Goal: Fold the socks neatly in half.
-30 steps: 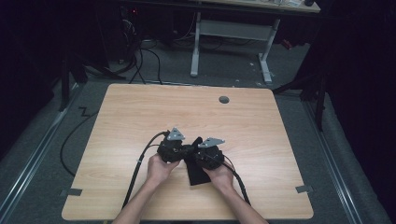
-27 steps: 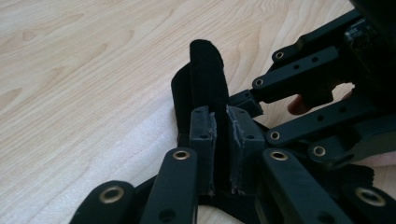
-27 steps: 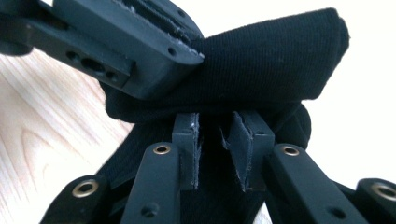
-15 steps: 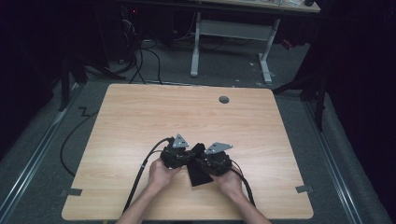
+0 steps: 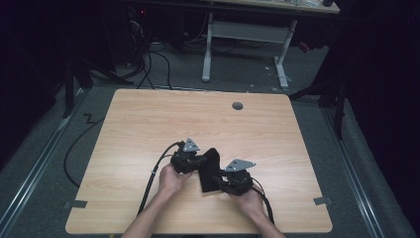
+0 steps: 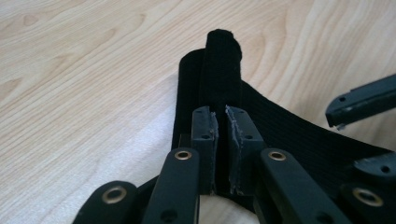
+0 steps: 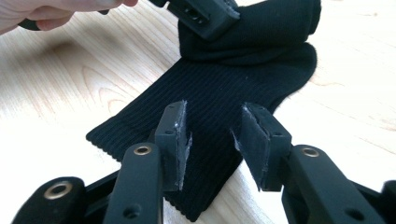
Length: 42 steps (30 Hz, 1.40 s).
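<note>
The black sock [image 5: 209,168] lies on the near middle of the wooden table [image 5: 148,124], between my two hands, its far end doubled over into a thick fold. It is ribbed knit, so I judge it light, limp and a little stretchy: it will sag and slide open wherever nothing pins it, and it will not break. The best hold is on a doubled edge, where two layers bunch between the pads, not on the flat single layer that hugs the wood.

My left gripper [image 6: 222,128] has its jaws nearly together, pinching that raised fold of the sock. My right gripper [image 7: 212,137] stands over the flat near part with its jaws about half apart; they have just been opening, the cloth lies under and between them, and the pads [image 7: 177,135] do not press on it.

Compared with a second ago, my right hand has drawn off toward the near right in the high view, and more of the sock lies uncovered between the grippers, while my left hand has hardly shifted
</note>
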Motion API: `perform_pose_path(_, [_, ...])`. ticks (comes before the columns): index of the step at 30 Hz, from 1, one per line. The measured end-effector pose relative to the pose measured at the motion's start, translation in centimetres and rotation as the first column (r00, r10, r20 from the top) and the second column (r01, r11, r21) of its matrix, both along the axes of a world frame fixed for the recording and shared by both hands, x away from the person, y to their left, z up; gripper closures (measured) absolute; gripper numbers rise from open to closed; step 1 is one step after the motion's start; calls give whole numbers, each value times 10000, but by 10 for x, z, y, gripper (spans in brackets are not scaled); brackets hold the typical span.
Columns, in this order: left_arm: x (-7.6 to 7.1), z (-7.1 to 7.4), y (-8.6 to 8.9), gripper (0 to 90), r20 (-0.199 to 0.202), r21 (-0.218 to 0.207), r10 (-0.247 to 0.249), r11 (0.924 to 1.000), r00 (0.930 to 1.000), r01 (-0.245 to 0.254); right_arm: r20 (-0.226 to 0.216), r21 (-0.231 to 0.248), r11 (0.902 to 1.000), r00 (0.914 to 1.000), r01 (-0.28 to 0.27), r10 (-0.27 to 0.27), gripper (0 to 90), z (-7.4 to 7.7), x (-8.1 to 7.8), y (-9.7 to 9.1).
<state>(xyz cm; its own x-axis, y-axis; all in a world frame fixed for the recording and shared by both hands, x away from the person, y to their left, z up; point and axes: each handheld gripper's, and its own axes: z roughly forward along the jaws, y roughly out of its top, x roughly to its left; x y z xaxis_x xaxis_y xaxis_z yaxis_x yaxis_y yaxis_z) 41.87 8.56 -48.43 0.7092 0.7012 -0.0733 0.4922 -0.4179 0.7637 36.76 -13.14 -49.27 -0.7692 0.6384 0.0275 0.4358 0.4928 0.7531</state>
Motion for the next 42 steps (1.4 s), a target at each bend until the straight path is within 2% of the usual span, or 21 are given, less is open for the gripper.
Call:
perform_pose_path(1, [2, 0, 1, 827, -18, 14, 22, 10000, 10000, -22, 16, -33, 10000, 10000, 16, -16, 586, -1, 1, 1])
perform_pose_path(3, [6, 1, 2, 829, -26, 3, 97, 10000, 9999, -97, 46, -406, 9992, 10000, -38, 40, 569, -7, 4, 7])
perform_pose_path(5, [7, 3, 2, 832, 132, -62, 240, 9997, 9996, -239, 57, -196, 9997, 9999, 117, -116, 567, -12, 9, 10])
perform_pose_path(7, [7, 6, 2, 835, 256, -96, 272, 9996, 9993, -269, 261, -204, 9994, 9992, 296, -291, 570, -14, 11, 13])
perform_pose_path(16, [-5, 16, 2, 837, 605, -48, -72, 10000, 9981, 75, 231, -160, 9985, 9984, 524, -520, 572, -14, 11, 16])
perform_pose_path(26, [-17, 21, 4, 837, 706, -88, -320, 9994, 9970, 327, 179, -207, 9981, 9981, 587, -584, 575, -14, 11, 17])
perform_pose_path(42, [-25, 20, 5, 837, 701, -271, -401, 9987, 9967, 421, 135, -204, 9981, 9983, 575, -572, 577, -14, 12, 16])
